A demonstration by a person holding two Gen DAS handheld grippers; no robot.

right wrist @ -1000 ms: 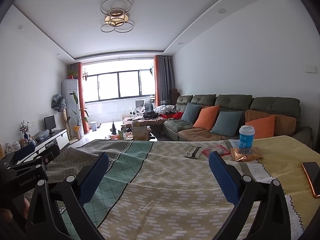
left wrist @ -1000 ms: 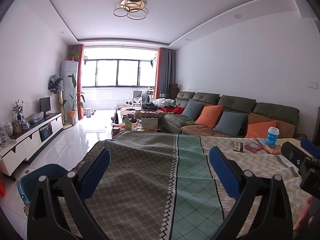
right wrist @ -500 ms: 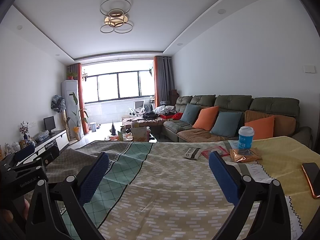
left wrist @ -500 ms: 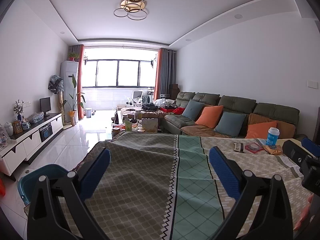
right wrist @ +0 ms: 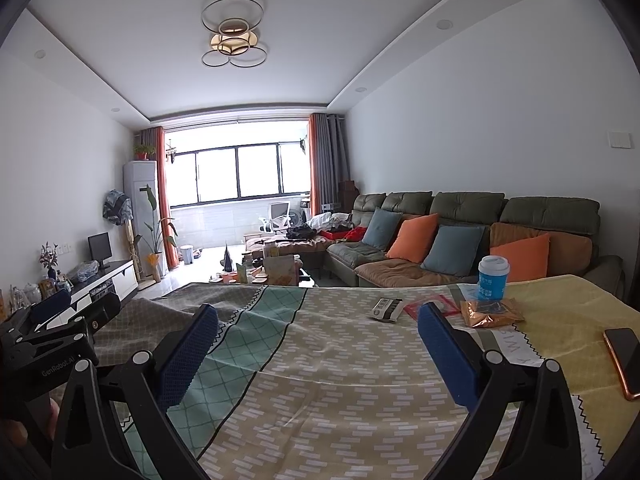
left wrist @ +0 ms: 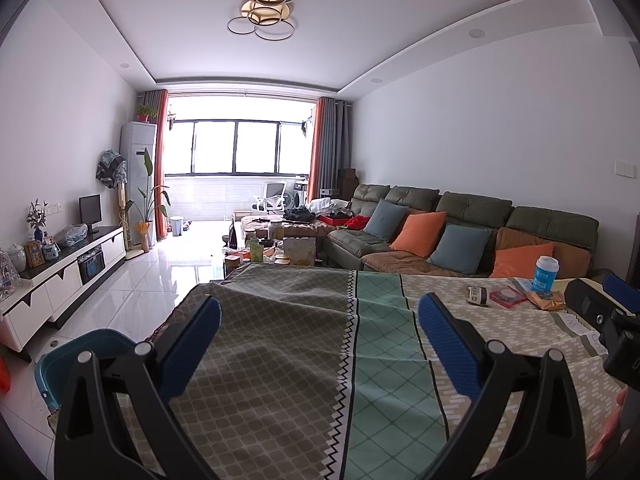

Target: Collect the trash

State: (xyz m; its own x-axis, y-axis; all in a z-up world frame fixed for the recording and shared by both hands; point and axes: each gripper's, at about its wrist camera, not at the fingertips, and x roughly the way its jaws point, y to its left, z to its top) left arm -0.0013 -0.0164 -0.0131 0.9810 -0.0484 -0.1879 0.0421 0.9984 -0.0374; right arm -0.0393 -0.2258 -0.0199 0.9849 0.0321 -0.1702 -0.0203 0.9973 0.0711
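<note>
Living-room table, patterned cloth [right wrist: 340, 360] | right gripper [right wrist: 318, 354] creeps nearer trash cluster, wrapper [right wrist: 386, 310] center-right | left gripper [left wrist: 320, 342] static | both splayed, empty | approach only

A home living room: a long green sofa [right wrist: 472, 216] with orange and blue cushions, a TV [left wrist: 90, 208] on a low white cabinet [left wrist: 60, 276], curtained windows [left wrist: 236, 152], potted plants, a ring ceiling lamp [left wrist: 266, 8].
</note>
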